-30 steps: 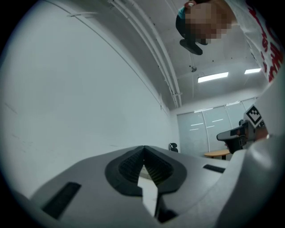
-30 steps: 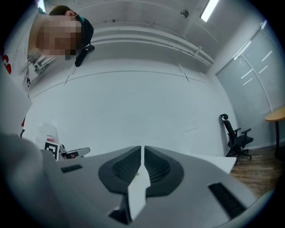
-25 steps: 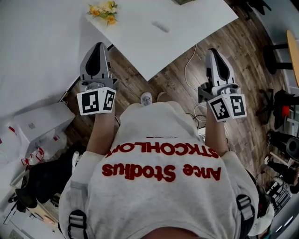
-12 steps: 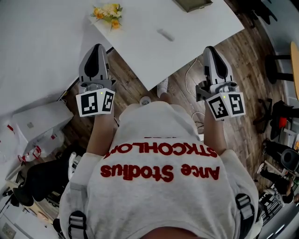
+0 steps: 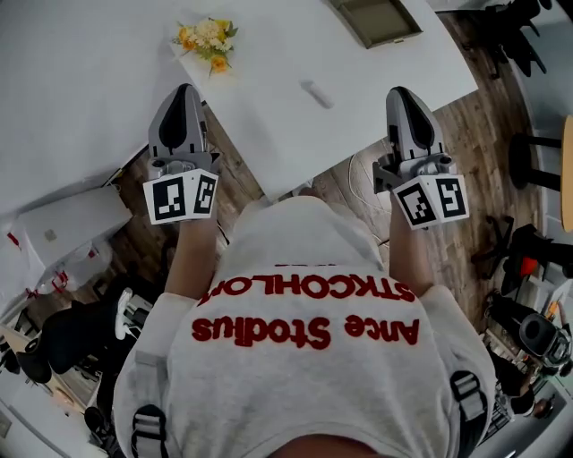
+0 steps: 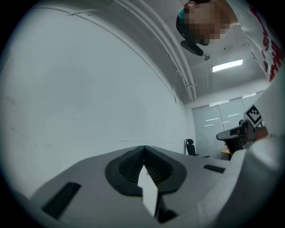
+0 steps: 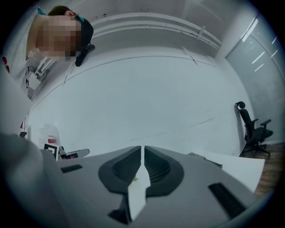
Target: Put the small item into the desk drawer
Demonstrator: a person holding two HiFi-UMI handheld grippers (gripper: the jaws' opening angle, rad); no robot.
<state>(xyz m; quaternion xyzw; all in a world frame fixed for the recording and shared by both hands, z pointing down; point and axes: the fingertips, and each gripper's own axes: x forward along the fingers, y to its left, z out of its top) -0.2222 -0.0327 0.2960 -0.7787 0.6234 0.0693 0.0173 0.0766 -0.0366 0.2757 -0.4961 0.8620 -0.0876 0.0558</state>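
Left hand-held gripper (image 5: 186, 89) has its jaws pressed together with nothing between them; its own view shows the dark ribbed pads meeting in one seam. I hold it about level, pointing ahead, its marker cube (image 5: 182, 197) next to my forearm. In the head view its tip shows beside the left edge of the white tabletop (image 5: 358, 107), above a strip of wooden floor (image 5: 237, 156).

Right hand-held gripper (image 5: 400, 91) is closed too: only a hairline slit shows between its pads, and it holds nothing. It also points ahead, with its tip showing against the near right edge of the tabletop.

Between the two tips and a little further ahead lies the small item (image 5: 316, 93), a pale grey oblong piece, flat on the tabletop. Its long axis runs from upper left to lower right in the head view. It is well apart from both jaws.

Beyond it, near the far edge, sits a shallow olive-lined box with a pale rim (image 5: 376, 20); whether it is the drawer I cannot tell. A small bunch of yellow flowers (image 5: 208, 38) lies at the left corner.
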